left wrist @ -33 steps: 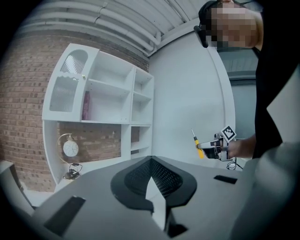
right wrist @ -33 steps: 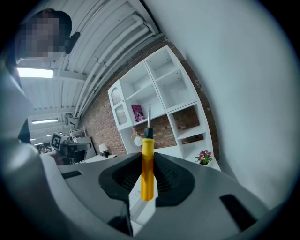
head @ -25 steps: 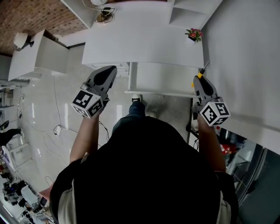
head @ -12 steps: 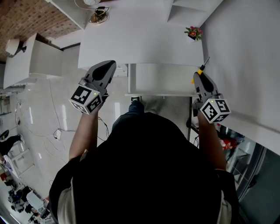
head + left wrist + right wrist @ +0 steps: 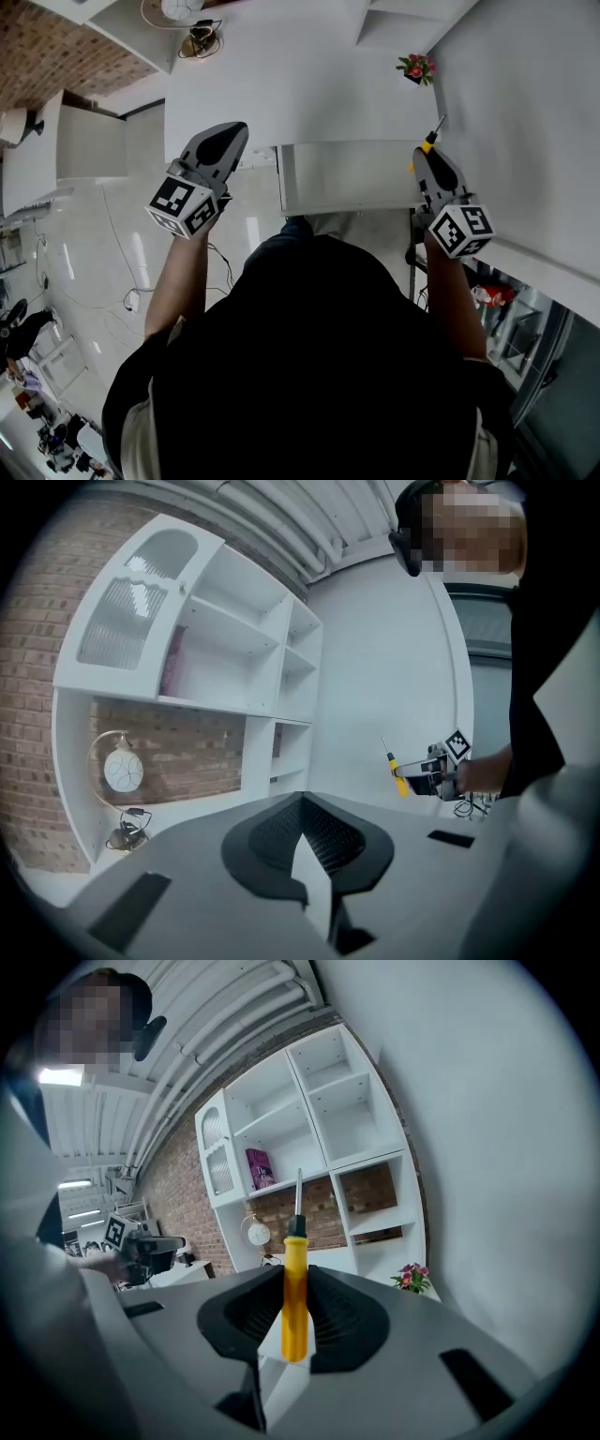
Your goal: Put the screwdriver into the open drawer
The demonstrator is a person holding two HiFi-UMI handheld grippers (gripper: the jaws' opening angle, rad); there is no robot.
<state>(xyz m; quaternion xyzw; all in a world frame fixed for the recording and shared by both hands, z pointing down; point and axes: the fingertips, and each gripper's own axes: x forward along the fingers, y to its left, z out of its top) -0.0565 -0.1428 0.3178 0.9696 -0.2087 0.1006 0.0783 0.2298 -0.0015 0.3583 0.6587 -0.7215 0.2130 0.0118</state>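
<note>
My right gripper (image 5: 428, 161) is shut on the yellow handle of the screwdriver (image 5: 432, 137), whose metal shaft points away from me. In the right gripper view the screwdriver (image 5: 295, 1299) stands upright between the jaws of the right gripper (image 5: 295, 1327). It hangs at the right end of the open white drawer (image 5: 347, 178), which is pulled out from under the white desk (image 5: 281, 94). My left gripper (image 5: 225, 142) is shut with nothing in it, held left of the drawer over the floor. The left gripper view shows the left gripper (image 5: 302, 841) and, far off, the screwdriver (image 5: 398, 774).
A small pot of pink flowers (image 5: 416, 69) stands at the desk's far right. A round lamp with a cable (image 5: 195, 34) sits at the far left by white shelves (image 5: 309, 1138). A white wall (image 5: 525, 122) runs along the right. Cables lie on the glossy floor (image 5: 112, 253).
Both grippers have edged forward toward the desk. The right one still holds the screwdriver at the drawer's right end. The drawer sits lower in the head view.
</note>
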